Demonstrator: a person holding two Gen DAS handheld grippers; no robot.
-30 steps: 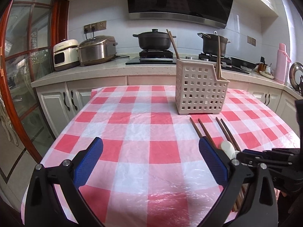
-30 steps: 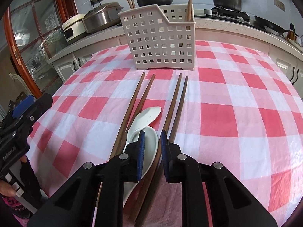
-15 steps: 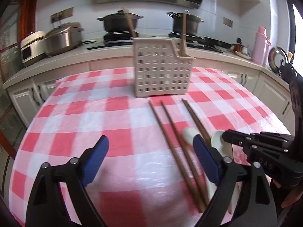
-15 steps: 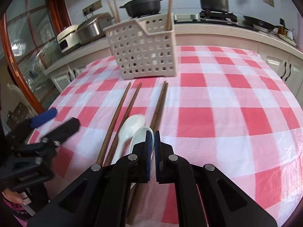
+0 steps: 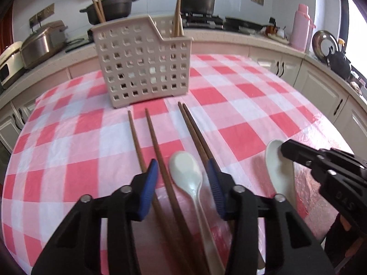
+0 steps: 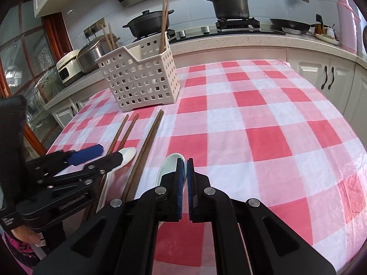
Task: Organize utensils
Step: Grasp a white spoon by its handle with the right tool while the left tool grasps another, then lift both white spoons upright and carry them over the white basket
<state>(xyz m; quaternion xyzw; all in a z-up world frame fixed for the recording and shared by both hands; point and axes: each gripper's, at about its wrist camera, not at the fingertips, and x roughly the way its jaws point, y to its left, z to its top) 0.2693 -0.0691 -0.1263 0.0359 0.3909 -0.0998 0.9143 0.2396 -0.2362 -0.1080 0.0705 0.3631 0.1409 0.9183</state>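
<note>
4 loose chopsticks (image 5: 158, 151), 2 spoons (image 5: 187, 171), 1 basket (image 5: 142, 61).

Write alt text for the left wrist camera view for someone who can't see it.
The left hand-held gripper hangs over a checked tablecloth, its closing blue pads either side of a white spoon and a brown chopstick. More chopsticks lie alongside, pointing to a perforated white basket, while the right hand-held gripper holds a second spoon.
</note>
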